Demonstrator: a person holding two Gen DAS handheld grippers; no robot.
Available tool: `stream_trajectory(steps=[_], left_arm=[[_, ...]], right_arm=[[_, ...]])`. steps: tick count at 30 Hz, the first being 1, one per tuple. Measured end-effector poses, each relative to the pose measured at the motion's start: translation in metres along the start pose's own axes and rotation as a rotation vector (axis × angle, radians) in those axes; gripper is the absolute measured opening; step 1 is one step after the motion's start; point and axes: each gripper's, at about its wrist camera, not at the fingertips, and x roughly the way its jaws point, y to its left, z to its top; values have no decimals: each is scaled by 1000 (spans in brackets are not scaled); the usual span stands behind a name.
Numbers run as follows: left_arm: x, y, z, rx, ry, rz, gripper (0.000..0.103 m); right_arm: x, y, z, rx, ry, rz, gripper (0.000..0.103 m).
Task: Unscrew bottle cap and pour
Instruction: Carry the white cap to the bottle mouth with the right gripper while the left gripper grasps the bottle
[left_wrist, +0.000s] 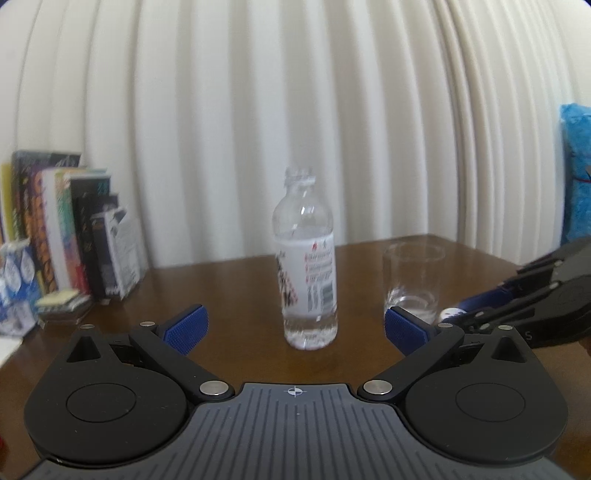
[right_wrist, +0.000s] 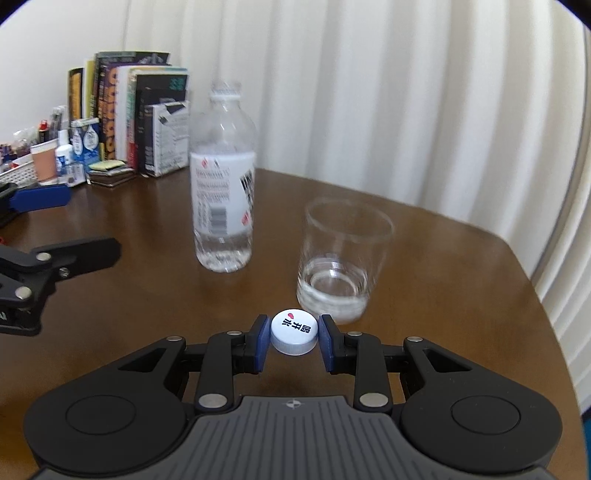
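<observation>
Cap (right_wrist: 294, 331) clamped in R gripper (right_wrist: 294, 341); bottle (right_wrist: 223, 192) uncapped.

Black gripper (right_wrist: 294, 343), blue ribbed fingers (right_wrist: 261, 343), silver rivets

Home: curtains (left_wrist: 258, 110), books (right_wrist: 125, 110), wooden table (right_wrist: 443, 277)

I see soft, even daylight through the curtain (left_wrist: 258, 110), mild blur throughout, and strong fisheye bending with dark corners.
</observation>
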Motion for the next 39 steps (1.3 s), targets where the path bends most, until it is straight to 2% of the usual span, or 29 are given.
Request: stream_trajectory(steps=[8,19,30,33,39], left_arm=[[17,20,23,2,-38,-38,103],[56,40,34,-2,-45,-209,103],[100,57,31,-65,-37,-403,103],[109,57,30,-54,-33,-415,103],[119,58,28,-61,-30,-434,94]], right_arm=[[-17,2,40,-76,-57,71,31],[-20,-5,94,-124,-117,164,31],[-4,-16,124,-141,-126,237,31],[2,-17,129,-149,-127,242,31],[16,-20,136,-148,-123,252,31]])
